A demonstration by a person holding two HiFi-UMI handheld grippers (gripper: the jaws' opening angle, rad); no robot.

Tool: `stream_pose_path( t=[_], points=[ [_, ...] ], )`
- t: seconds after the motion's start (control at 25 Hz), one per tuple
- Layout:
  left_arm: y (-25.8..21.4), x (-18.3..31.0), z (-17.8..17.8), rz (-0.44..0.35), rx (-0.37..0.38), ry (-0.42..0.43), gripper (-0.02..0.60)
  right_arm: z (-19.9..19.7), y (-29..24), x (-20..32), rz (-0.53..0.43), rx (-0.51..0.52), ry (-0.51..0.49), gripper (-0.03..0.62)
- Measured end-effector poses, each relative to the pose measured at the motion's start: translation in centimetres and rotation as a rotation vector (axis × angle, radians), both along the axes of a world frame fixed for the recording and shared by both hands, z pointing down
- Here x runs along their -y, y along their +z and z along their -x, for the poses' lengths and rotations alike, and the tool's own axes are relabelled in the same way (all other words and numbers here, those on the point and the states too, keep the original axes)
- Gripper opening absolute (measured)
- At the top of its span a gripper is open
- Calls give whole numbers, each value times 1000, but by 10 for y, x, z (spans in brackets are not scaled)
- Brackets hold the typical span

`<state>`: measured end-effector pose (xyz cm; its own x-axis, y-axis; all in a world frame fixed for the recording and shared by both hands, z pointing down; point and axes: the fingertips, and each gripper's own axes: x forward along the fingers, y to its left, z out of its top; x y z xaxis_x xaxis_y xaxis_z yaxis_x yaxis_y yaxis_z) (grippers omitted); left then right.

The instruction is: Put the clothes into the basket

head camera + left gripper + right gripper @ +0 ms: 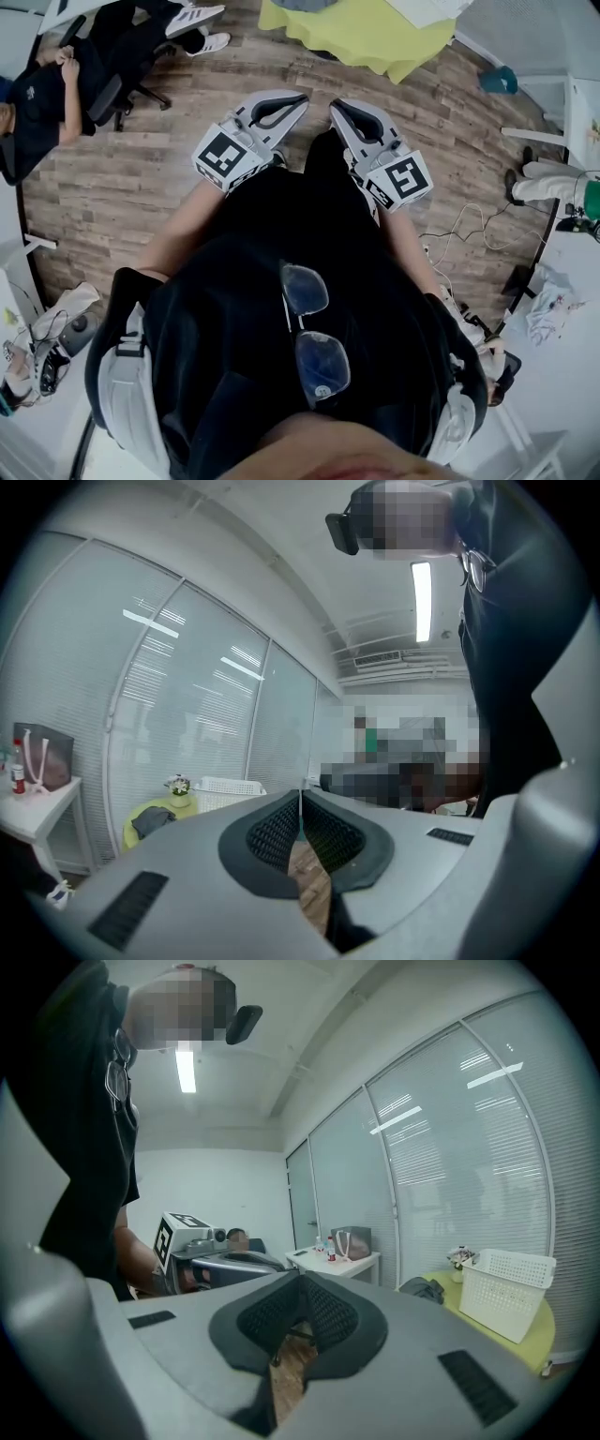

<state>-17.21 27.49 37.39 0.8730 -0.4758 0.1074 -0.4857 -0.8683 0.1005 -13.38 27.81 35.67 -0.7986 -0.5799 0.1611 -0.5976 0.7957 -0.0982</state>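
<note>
Facing the clothes across the room, both tools empty.

Holds the left tool (pixel 301 794) and the right tool (pixel 300 1277) pressed together on nothing, about level and angled inward. Finds the dark garment (pixel 424 1288) ahead and left of the left tool, ahead and right of the right tool, well apart from both. Shows it crumpled, with no clear long axis, on the yellow-green worktop (pixel 361 37), beside the white basket (pixel 506 1290) and not touching it. Looks nearer the right tool, so probably calls for its reach, then a short carry sideways into the basket.
</note>
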Motion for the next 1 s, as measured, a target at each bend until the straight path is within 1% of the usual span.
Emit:
stream_pose_path(
  t=[0.2,0.44,0.6,0.72,0.84,1.0],
  points=[
    [6,29,-2,4,22,-42,17,-2,6,35,-3,19,-44,35],
    [1,87,-15,13,38,-89,17,-12,5,98,-6,38,-102,34],
    [-6,132,-38,12,41,-98,17,-27,0,143,-17,51,-127,35],
    [-7,160,-59,17,39,-104,17,-43,2,168,-19,40,-145,35],
    [-7,186,-79,20,50,-112,17,-62,5,192,-18,32,-161,35],
    [-4,215,-104,30,61,-119,17,-90,6,224,-16,49,-162,35]
  ],
)
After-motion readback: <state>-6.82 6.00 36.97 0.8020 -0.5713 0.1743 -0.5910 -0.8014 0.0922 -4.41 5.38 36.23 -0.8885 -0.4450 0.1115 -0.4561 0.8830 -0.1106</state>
